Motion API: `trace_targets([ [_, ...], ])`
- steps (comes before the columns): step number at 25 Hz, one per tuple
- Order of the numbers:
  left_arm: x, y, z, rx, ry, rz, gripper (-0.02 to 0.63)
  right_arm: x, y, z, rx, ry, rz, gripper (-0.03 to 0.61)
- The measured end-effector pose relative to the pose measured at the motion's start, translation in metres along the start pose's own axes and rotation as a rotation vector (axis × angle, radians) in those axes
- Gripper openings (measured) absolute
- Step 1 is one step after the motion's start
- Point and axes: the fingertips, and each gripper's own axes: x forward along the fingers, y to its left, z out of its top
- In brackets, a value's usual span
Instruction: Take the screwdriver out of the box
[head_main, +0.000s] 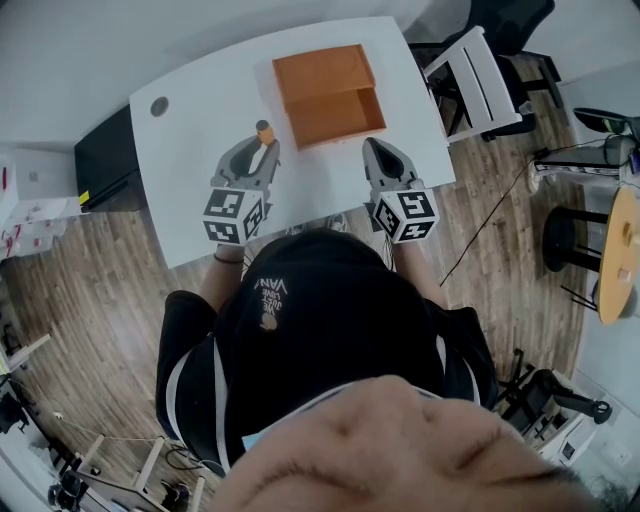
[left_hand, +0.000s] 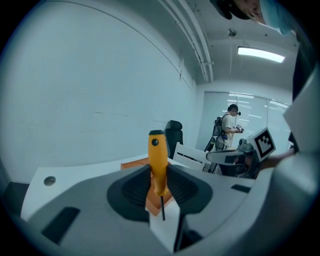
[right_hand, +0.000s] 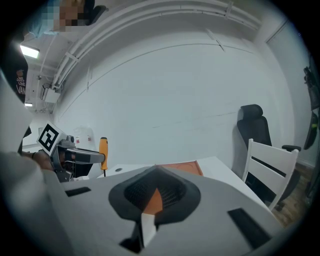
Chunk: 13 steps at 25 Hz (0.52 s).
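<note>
The screwdriver (head_main: 264, 131), with an orange handle and a thin dark shaft, stands upright above the white table (head_main: 200, 120), left of the open orange box (head_main: 325, 95). My left gripper (head_main: 262, 150) is shut on it. In the left gripper view the handle (left_hand: 158, 165) sits between the pads, its shaft pointing down, with the box (left_hand: 132, 163) behind. My right gripper (head_main: 378, 150) hovers at the box's front right corner, shut and holding nothing. The right gripper view shows its jaws (right_hand: 155, 185) together, the box (right_hand: 182, 167) beyond and the screwdriver (right_hand: 103, 150) at the left.
A white chair (head_main: 480, 80) stands at the table's right edge with a black office chair (right_hand: 252, 130) behind it. A cable hole (head_main: 159, 106) marks the table's left part. A black cabinet (head_main: 105, 160) sits left of the table. Another person (left_hand: 230, 127) stands far off.
</note>
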Motion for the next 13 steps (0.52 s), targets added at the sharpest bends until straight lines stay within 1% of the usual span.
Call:
trace_targets([
  [13, -0.0008, -0.0063, -0.0006, 0.007, 0.008, -0.004, 0.106, -0.0062, -0.0015, -0.0023, 0.006, 0.001, -0.003, 0.012],
])
